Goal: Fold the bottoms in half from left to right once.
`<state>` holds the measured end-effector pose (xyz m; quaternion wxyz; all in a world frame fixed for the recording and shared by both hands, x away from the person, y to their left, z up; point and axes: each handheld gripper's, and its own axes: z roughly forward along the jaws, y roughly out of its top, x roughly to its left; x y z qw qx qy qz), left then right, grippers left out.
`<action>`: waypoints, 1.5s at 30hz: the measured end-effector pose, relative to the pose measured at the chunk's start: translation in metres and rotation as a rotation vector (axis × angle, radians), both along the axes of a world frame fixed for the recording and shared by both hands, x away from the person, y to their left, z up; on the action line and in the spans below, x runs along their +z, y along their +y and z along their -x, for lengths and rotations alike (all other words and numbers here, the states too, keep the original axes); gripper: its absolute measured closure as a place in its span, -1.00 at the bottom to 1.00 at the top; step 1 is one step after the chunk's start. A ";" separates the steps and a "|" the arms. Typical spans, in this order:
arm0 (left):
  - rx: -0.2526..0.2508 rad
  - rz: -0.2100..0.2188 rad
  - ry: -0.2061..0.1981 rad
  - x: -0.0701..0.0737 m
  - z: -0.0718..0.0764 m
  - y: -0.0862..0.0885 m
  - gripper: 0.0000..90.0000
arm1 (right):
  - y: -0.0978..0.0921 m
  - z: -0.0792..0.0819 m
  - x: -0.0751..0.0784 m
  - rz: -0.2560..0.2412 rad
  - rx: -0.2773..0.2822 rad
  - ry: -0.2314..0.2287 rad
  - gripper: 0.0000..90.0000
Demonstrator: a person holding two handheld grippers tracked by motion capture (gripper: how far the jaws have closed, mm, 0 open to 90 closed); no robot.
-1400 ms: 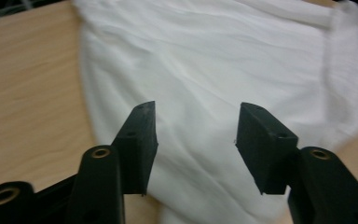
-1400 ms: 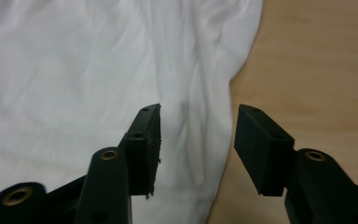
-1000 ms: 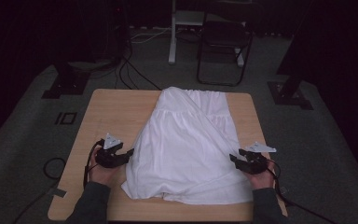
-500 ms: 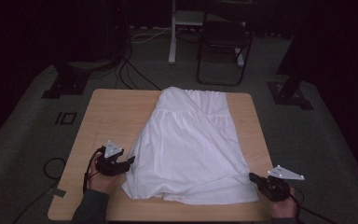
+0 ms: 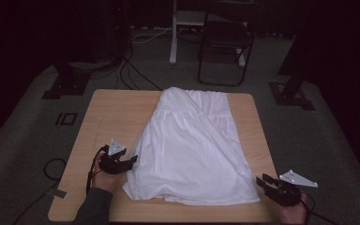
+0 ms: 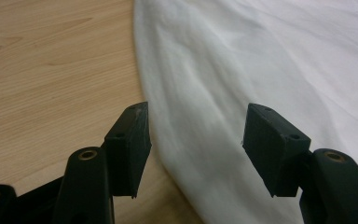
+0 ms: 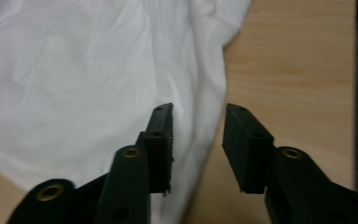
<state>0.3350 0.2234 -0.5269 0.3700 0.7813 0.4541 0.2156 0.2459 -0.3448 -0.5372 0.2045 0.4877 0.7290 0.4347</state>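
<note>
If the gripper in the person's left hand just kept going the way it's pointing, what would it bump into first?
Most likely the white garment. The left gripper has its jaws open, and the cloth's side edge lies right ahead between them on the wooden table. How high the jaws sit above the cloth is hard to judge.

white cloth garment (image 5: pixel 192 150) soft, matt, lightly creased, table (image 5: pixel 108 117) smooth pale wood grain, gripper pads (image 6: pixel 268 144) matt black plastic
</note>
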 end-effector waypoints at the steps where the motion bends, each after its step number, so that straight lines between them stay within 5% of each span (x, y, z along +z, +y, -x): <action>1: 0.007 0.007 0.007 -0.001 -0.003 0.002 -0.08 | 0.005 -0.008 0.000 0.004 0.008 -0.002 0.28; 11: 0.024 -0.006 0.022 0.012 -0.044 -0.005 -0.09 | 0.061 -0.096 0.009 0.029 0.078 -0.030 0.09; 15: 0.024 -0.002 0.081 0.008 -0.071 -0.012 -0.10 | 0.080 -0.131 0.014 0.036 0.090 -0.014 0.03; 18: 0.028 -0.008 0.133 -0.001 -0.088 -0.017 -0.11 | 0.093 -0.155 0.014 0.097 0.094 0.014 -0.01; 24: 0.030 0.034 0.189 -0.017 -0.102 -0.024 -0.05 | 0.111 -0.194 0.006 0.135 0.071 0.051 -0.12; 29: -0.005 0.056 0.185 -0.019 -0.103 -0.027 0.34 | 0.125 -0.205 0.002 0.150 0.103 0.063 -0.13; 31: -0.033 0.061 0.171 -0.019 -0.101 -0.028 0.77 | 0.128 -0.208 0.000 0.159 0.118 0.080 0.04; 32: -0.032 0.056 0.158 -0.019 -0.099 -0.029 0.92 | 0.128 -0.209 -0.001 0.169 0.118 0.096 0.31; 34: -0.017 0.052 0.134 -0.017 -0.095 -0.026 0.98 | 0.124 -0.210 0.000 0.164 0.111 0.100 0.76; 36: -0.004 0.055 0.113 -0.013 -0.090 -0.020 0.99 | 0.109 -0.206 0.009 0.131 0.044 0.053 0.95; 40: 0.024 0.042 0.067 -0.005 -0.077 -0.009 1.00 | 0.066 -0.198 0.029 0.052 -0.104 -0.026 0.97; 42: 0.025 0.053 0.061 -0.003 -0.072 -0.006 1.00 | 0.051 -0.197 0.028 0.038 -0.144 -0.019 0.97; 45: 0.041 0.007 0.060 -0.005 -0.070 -0.009 1.00 | 0.047 -0.198 0.014 0.055 -0.127 0.023 0.97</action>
